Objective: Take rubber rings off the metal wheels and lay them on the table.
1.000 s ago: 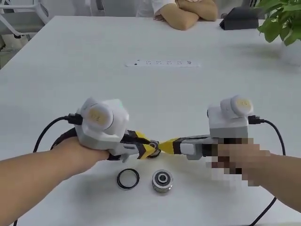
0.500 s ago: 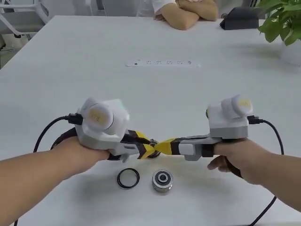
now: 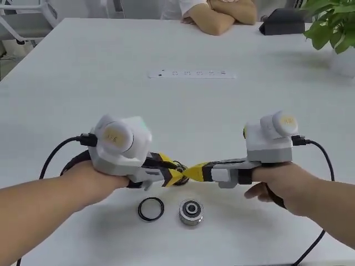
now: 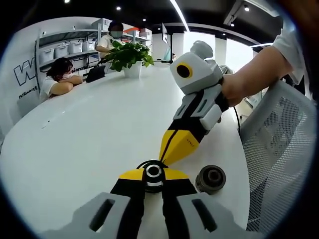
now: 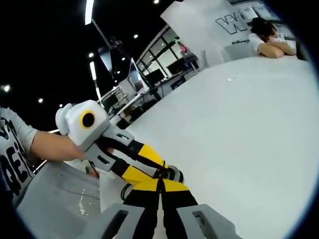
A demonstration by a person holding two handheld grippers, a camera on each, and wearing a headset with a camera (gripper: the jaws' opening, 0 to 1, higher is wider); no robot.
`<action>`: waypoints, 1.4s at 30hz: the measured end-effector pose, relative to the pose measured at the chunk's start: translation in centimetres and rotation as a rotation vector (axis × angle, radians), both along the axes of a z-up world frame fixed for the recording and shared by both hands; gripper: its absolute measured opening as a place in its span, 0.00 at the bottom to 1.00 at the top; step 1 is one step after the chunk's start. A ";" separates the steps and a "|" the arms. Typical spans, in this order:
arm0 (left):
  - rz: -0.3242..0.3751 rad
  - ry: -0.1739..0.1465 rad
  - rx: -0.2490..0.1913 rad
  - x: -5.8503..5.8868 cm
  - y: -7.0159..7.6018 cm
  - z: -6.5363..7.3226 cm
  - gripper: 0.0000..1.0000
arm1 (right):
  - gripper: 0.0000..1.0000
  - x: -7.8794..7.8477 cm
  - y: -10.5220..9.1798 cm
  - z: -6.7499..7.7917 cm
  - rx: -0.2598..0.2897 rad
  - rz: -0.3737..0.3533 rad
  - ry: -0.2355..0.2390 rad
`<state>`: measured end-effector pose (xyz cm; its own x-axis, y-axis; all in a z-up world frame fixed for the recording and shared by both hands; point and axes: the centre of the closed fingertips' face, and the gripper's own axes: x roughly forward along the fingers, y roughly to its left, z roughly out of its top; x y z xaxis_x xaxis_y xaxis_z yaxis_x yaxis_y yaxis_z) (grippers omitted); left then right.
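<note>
My left gripper (image 3: 176,176) is shut on a small metal wheel (image 4: 153,173) that still wears a black rubber ring (image 4: 147,164). My right gripper (image 3: 192,173) comes in from the opposite side, tip to tip, with its jaws pinched together on the ring's edge at the wheel (image 5: 173,174). In the left gripper view the right gripper (image 4: 175,147) reaches down from the upper right. On the table just below the joined tips lie a loose black rubber ring (image 3: 150,209) and a bare metal wheel (image 3: 191,212), which also appears in the left gripper view (image 4: 210,179).
A white power strip (image 3: 191,73) lies mid-table. At the far edge a person rests folded arms (image 3: 221,15), beside a dark case (image 3: 283,22) and a green plant (image 3: 331,22). Cables (image 3: 55,155) trail from both grippers. White tabletop (image 3: 83,83) stretches all around.
</note>
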<state>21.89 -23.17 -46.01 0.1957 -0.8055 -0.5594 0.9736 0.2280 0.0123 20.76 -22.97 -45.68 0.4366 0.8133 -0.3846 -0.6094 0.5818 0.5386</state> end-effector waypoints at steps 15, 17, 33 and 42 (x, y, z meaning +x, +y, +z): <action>-0.020 -0.013 0.016 -0.1 0.1 0.1 0.10 | 0.00 -0.1 0.0 0.5 -0.003 -0.015 -0.005; -0.026 -0.005 0.018 -0.3 0.2 0.1 0.11 | 0.00 -0.2 0.0 0.5 -0.003 -0.015 -0.005; -0.079 -0.001 -0.046 -1.7 1.3 3.1 0.23 | 0.00 -0.5 0.2 1.5 0.031 -0.008 -0.010; -0.074 0.004 -0.102 -2.1 2.7 5.5 0.32 | 0.00 -0.6 0.4 2.1 0.050 0.007 -0.015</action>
<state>19.83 -20.45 -40.54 0.1314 -0.8703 -0.4746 0.9878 0.1554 -0.0116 20.17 -22.58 -43.62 0.4363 0.8343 -0.3371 -0.6213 0.5503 0.5578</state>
